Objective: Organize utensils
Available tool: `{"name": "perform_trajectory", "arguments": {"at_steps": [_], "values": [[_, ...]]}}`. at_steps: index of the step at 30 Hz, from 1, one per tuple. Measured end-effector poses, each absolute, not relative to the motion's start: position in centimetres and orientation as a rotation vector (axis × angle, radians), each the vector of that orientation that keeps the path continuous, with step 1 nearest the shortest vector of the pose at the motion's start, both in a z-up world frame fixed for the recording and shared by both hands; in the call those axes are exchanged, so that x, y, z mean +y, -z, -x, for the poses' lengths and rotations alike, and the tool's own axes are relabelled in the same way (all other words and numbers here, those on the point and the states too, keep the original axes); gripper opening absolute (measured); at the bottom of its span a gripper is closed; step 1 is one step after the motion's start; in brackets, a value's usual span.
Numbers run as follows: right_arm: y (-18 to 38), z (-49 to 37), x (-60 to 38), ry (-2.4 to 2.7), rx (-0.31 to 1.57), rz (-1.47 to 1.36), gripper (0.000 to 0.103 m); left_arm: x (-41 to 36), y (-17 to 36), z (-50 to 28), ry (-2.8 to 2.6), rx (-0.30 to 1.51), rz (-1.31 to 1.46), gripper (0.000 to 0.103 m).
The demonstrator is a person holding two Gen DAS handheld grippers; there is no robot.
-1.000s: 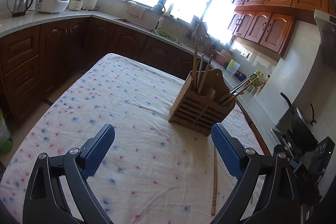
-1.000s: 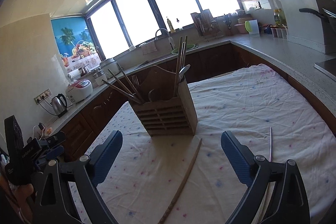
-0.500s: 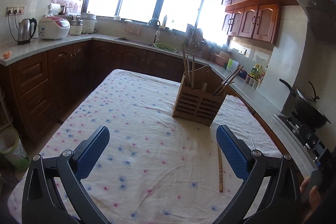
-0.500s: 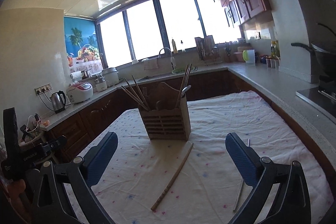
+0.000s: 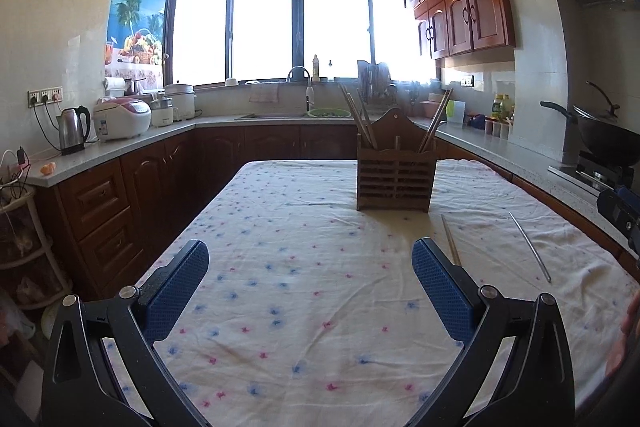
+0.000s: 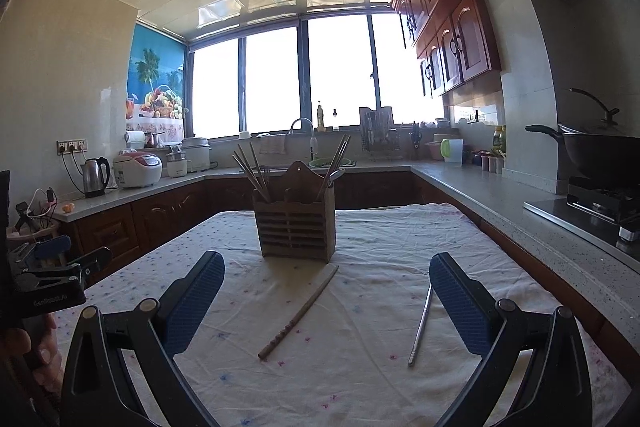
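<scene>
A wooden slatted utensil holder (image 5: pixel 393 179) (image 6: pixel 295 227) stands upright on the cloth-covered table (image 5: pixel 280 267), with chopsticks and a spoon sticking out of it. In front of it lie a wooden chopstick (image 6: pixel 301 311) (image 5: pixel 451 242) and a metal chopstick (image 6: pixel 421 323) (image 5: pixel 530 247), both flat on the cloth. My left gripper (image 5: pixel 310 275) is open and empty, well short of the holder. My right gripper (image 6: pixel 326 289) is also open and empty; the wooden chopstick lies on the cloth between its fingers, untouched, and the metal one runs by its right finger (image 6: pixel 454 301).
Dark wood cabinets and a stone counter (image 5: pixel 160 137) ring the table on three sides, with a kettle (image 5: pixel 73 131), rice cookers and a sink (image 5: pixel 298 83). A wok on a stove (image 6: pixel 600 163) sits at the right. A hand shows at each view's edge.
Both grippers have drawn back from the holder and rolled level, so it looks smaller and farther off. Both pairs of jaws have widened a little. The chopsticks have not moved.
</scene>
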State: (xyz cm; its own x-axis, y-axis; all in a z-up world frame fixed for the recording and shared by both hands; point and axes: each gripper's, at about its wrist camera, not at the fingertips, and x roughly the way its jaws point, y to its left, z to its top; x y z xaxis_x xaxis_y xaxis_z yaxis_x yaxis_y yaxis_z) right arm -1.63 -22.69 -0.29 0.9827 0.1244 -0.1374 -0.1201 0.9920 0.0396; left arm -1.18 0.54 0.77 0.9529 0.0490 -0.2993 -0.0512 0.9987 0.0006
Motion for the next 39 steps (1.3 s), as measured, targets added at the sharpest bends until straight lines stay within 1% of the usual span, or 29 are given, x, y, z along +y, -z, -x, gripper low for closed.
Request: {"name": "perform_trajectory", "arguments": {"at_steps": [11, 18, 39], "values": [[2.2, 2.0, -22.5, -0.103, 0.197, 0.016, 0.103, 0.1, 0.6, 1.4, -0.083, 0.334, -0.004, 0.103], [3.3, 2.2, -22.8, -0.099, 0.202, 0.012, 0.103, -0.1, 1.2, 1.5, -0.096, 0.336, -0.010, 0.103], [3.6, 2.3, -22.7, -0.098, 0.195, -0.003, 0.103, -0.9, 1.5, 1.2, -0.092, 0.338, -0.035, 0.103]]}}
